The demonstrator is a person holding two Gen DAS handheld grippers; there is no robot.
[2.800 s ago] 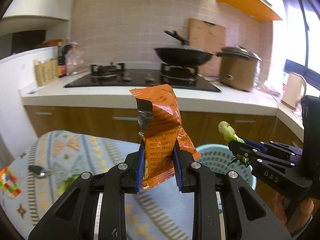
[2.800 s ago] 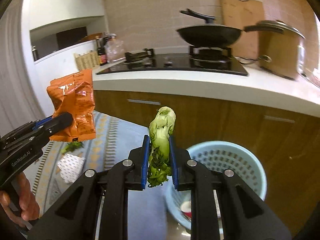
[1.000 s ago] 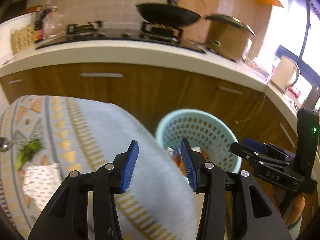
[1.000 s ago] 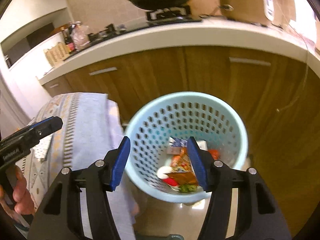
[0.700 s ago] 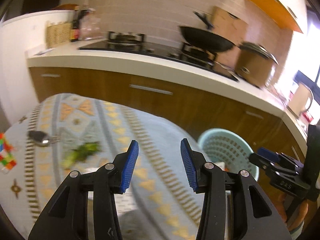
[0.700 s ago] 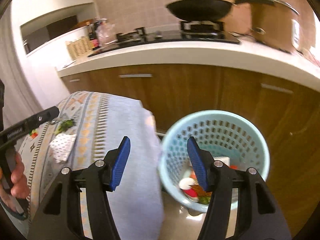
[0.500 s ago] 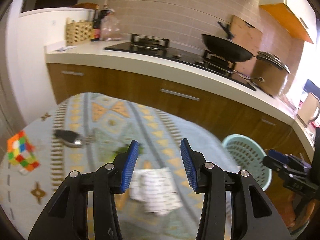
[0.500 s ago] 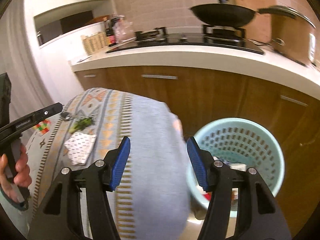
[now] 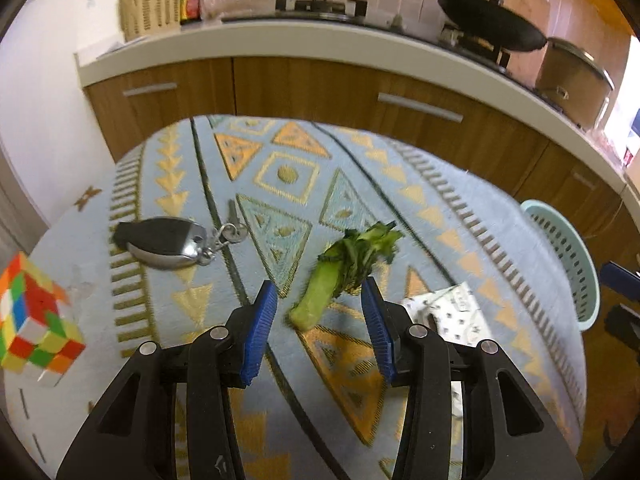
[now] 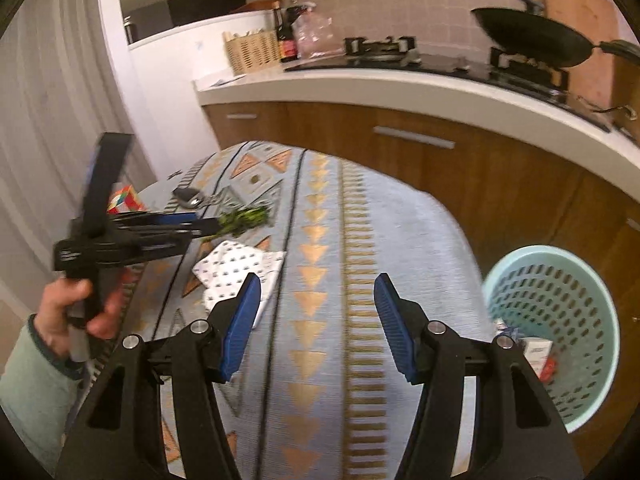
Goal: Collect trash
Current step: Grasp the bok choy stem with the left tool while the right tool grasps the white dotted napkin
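Note:
A green vegetable scrap point(image 9: 346, 264) lies on the patterned tablecloth point(image 9: 288, 176). My left gripper point(image 9: 320, 320) is open just over its stalk end, which sits between the blue pads. In the right wrist view the left gripper point(image 10: 216, 224) reaches the scrap point(image 10: 244, 216) from the left. A crumpled white patterned paper point(image 9: 456, 312) lies right of the scrap; it also shows in the right wrist view point(image 10: 236, 268). My right gripper point(image 10: 316, 312) is open and empty above the cloth, right of the paper. The pale blue perforated basket point(image 10: 556, 304) with trash inside stands on the floor at the right.
A black key fob with keys point(image 9: 168, 240) and a coloured puzzle cube point(image 9: 32, 316) lie on the left of the table. The basket's rim point(image 9: 568, 248) shows past the table's right edge. Wooden cabinets point(image 9: 320, 84) and a counter with a stove and wok stand behind.
Both grippers let their trash go into the basket and swung left back over the table. My left gripper has come down open around the vegetable scrap.

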